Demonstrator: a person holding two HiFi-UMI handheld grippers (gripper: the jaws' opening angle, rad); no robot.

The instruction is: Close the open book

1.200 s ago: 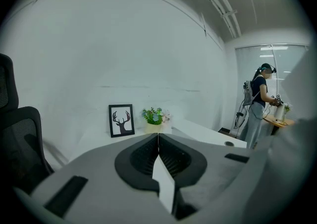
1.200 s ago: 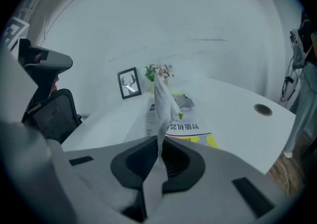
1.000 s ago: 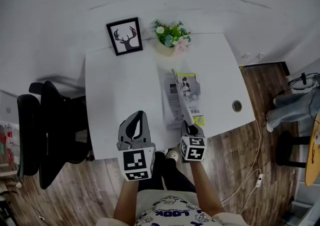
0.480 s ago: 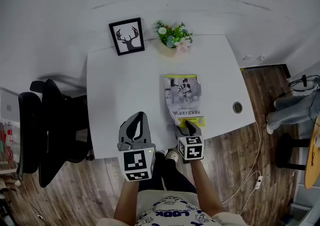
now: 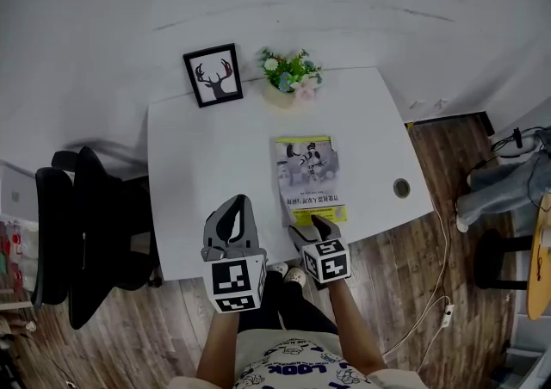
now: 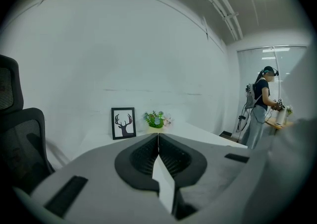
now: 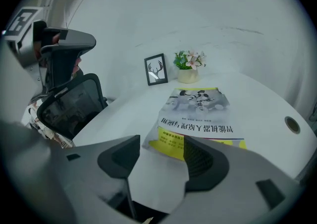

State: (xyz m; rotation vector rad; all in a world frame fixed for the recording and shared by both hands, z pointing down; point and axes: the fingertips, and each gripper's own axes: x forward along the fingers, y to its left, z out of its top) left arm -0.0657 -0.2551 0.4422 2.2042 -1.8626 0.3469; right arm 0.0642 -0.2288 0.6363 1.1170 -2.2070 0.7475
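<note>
The book lies flat and closed on the white table, its yellow and grey cover up. In the right gripper view the book lies just beyond the jaws. My right gripper hovers at the book's near edge; its jaws are opening and the pads press on nothing. From its own camera, the right gripper shows a wide gap, with only the book's near corner and bare table showing through it. My left gripper rests over the table's near edge, left of the book. Seen from its own camera, the left gripper is shut and empty.
A framed deer picture and a small flower pot stand at the table's far edge. A round cable hole sits right of the book. A black office chair stands left of the table. A person stands across the room.
The book's raised cover has dropped flat and the book is closed. My right gripper let go, opened wide and drew back towards the near edge. The left gripper stayed put.
</note>
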